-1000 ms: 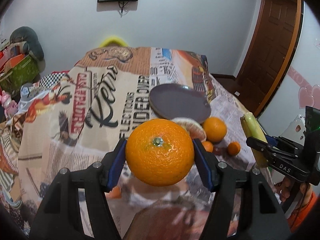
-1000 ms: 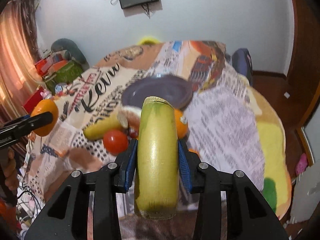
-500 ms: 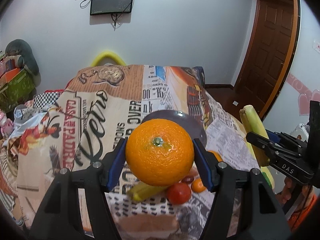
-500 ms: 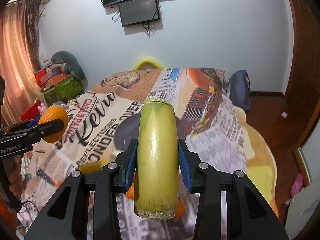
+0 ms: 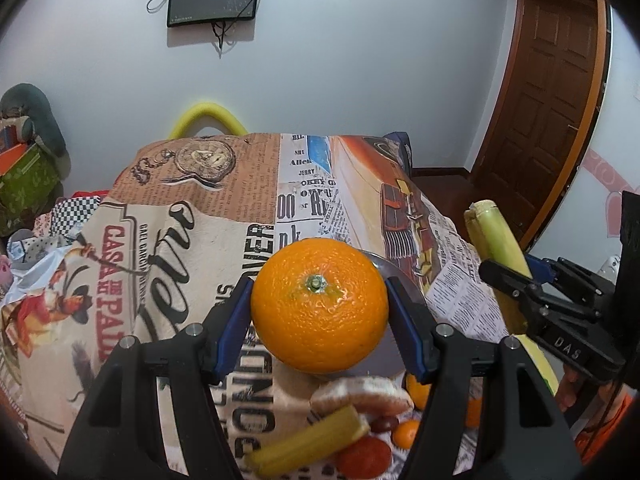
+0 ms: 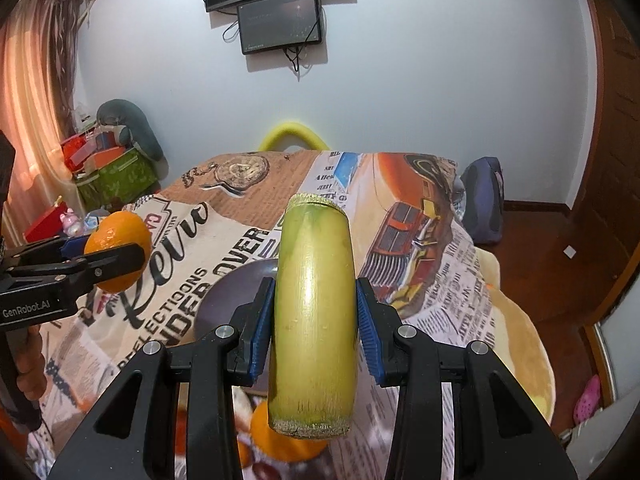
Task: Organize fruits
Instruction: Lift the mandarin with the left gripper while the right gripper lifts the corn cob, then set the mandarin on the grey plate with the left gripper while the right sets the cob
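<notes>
Above tablecloth (image 5: 188,216): both grippers level.

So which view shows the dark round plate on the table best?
The right wrist view: the dark round plate shows a broad open patch left of the sugarcane piece. The left wrist view shows only slivers behind the large orange.

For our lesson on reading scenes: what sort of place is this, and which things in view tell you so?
Probably a room in a home, perhaps a bedroom or living room: a wall-mounted screen, a wooden door, and toys and boxes piled by the curtain, around a cloth-covered table of fruit.
</notes>
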A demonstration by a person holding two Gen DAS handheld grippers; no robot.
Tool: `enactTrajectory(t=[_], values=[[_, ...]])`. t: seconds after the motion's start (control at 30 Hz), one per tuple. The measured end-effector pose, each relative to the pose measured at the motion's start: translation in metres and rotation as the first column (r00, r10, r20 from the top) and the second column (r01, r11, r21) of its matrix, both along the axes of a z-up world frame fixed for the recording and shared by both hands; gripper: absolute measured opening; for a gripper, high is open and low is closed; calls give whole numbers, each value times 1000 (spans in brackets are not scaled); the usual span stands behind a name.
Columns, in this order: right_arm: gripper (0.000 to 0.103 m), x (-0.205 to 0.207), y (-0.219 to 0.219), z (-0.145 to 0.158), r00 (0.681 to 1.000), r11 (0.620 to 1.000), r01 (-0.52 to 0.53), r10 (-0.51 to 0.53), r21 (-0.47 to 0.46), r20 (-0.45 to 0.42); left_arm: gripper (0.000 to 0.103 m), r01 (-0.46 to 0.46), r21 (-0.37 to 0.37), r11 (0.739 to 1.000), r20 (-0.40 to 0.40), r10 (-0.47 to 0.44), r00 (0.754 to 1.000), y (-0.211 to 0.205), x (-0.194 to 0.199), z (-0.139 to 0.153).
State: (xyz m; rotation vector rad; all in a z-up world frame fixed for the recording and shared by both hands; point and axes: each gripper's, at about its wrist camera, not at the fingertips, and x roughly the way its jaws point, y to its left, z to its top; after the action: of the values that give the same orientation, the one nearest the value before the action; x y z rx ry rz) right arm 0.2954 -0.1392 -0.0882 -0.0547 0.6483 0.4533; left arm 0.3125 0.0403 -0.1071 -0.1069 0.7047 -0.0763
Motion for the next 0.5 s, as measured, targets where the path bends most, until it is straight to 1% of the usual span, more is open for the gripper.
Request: enactTrajectory(t=[0.2, 0.3, 0.37, 0.5], values=[[36, 27, 9, -18, 999, 1000, -18, 17, -7, -41, 65, 10, 14, 1000, -45, -9, 999, -5, 32, -23], [36, 40, 14, -28, 997, 999, -24, 22, -37, -67, 65, 19, 19, 1000, -81, -17, 997, -5, 46, -39], [36, 49, 18, -39, 995, 997, -31, 25, -64, -92, 65, 26, 30, 999, -101, -23, 995, -5, 53, -47], [36, 64, 22, -57, 987, 995, -59, 46, -81, -153, 65, 44, 63, 997, -150, -34, 988, -8, 67, -68]])
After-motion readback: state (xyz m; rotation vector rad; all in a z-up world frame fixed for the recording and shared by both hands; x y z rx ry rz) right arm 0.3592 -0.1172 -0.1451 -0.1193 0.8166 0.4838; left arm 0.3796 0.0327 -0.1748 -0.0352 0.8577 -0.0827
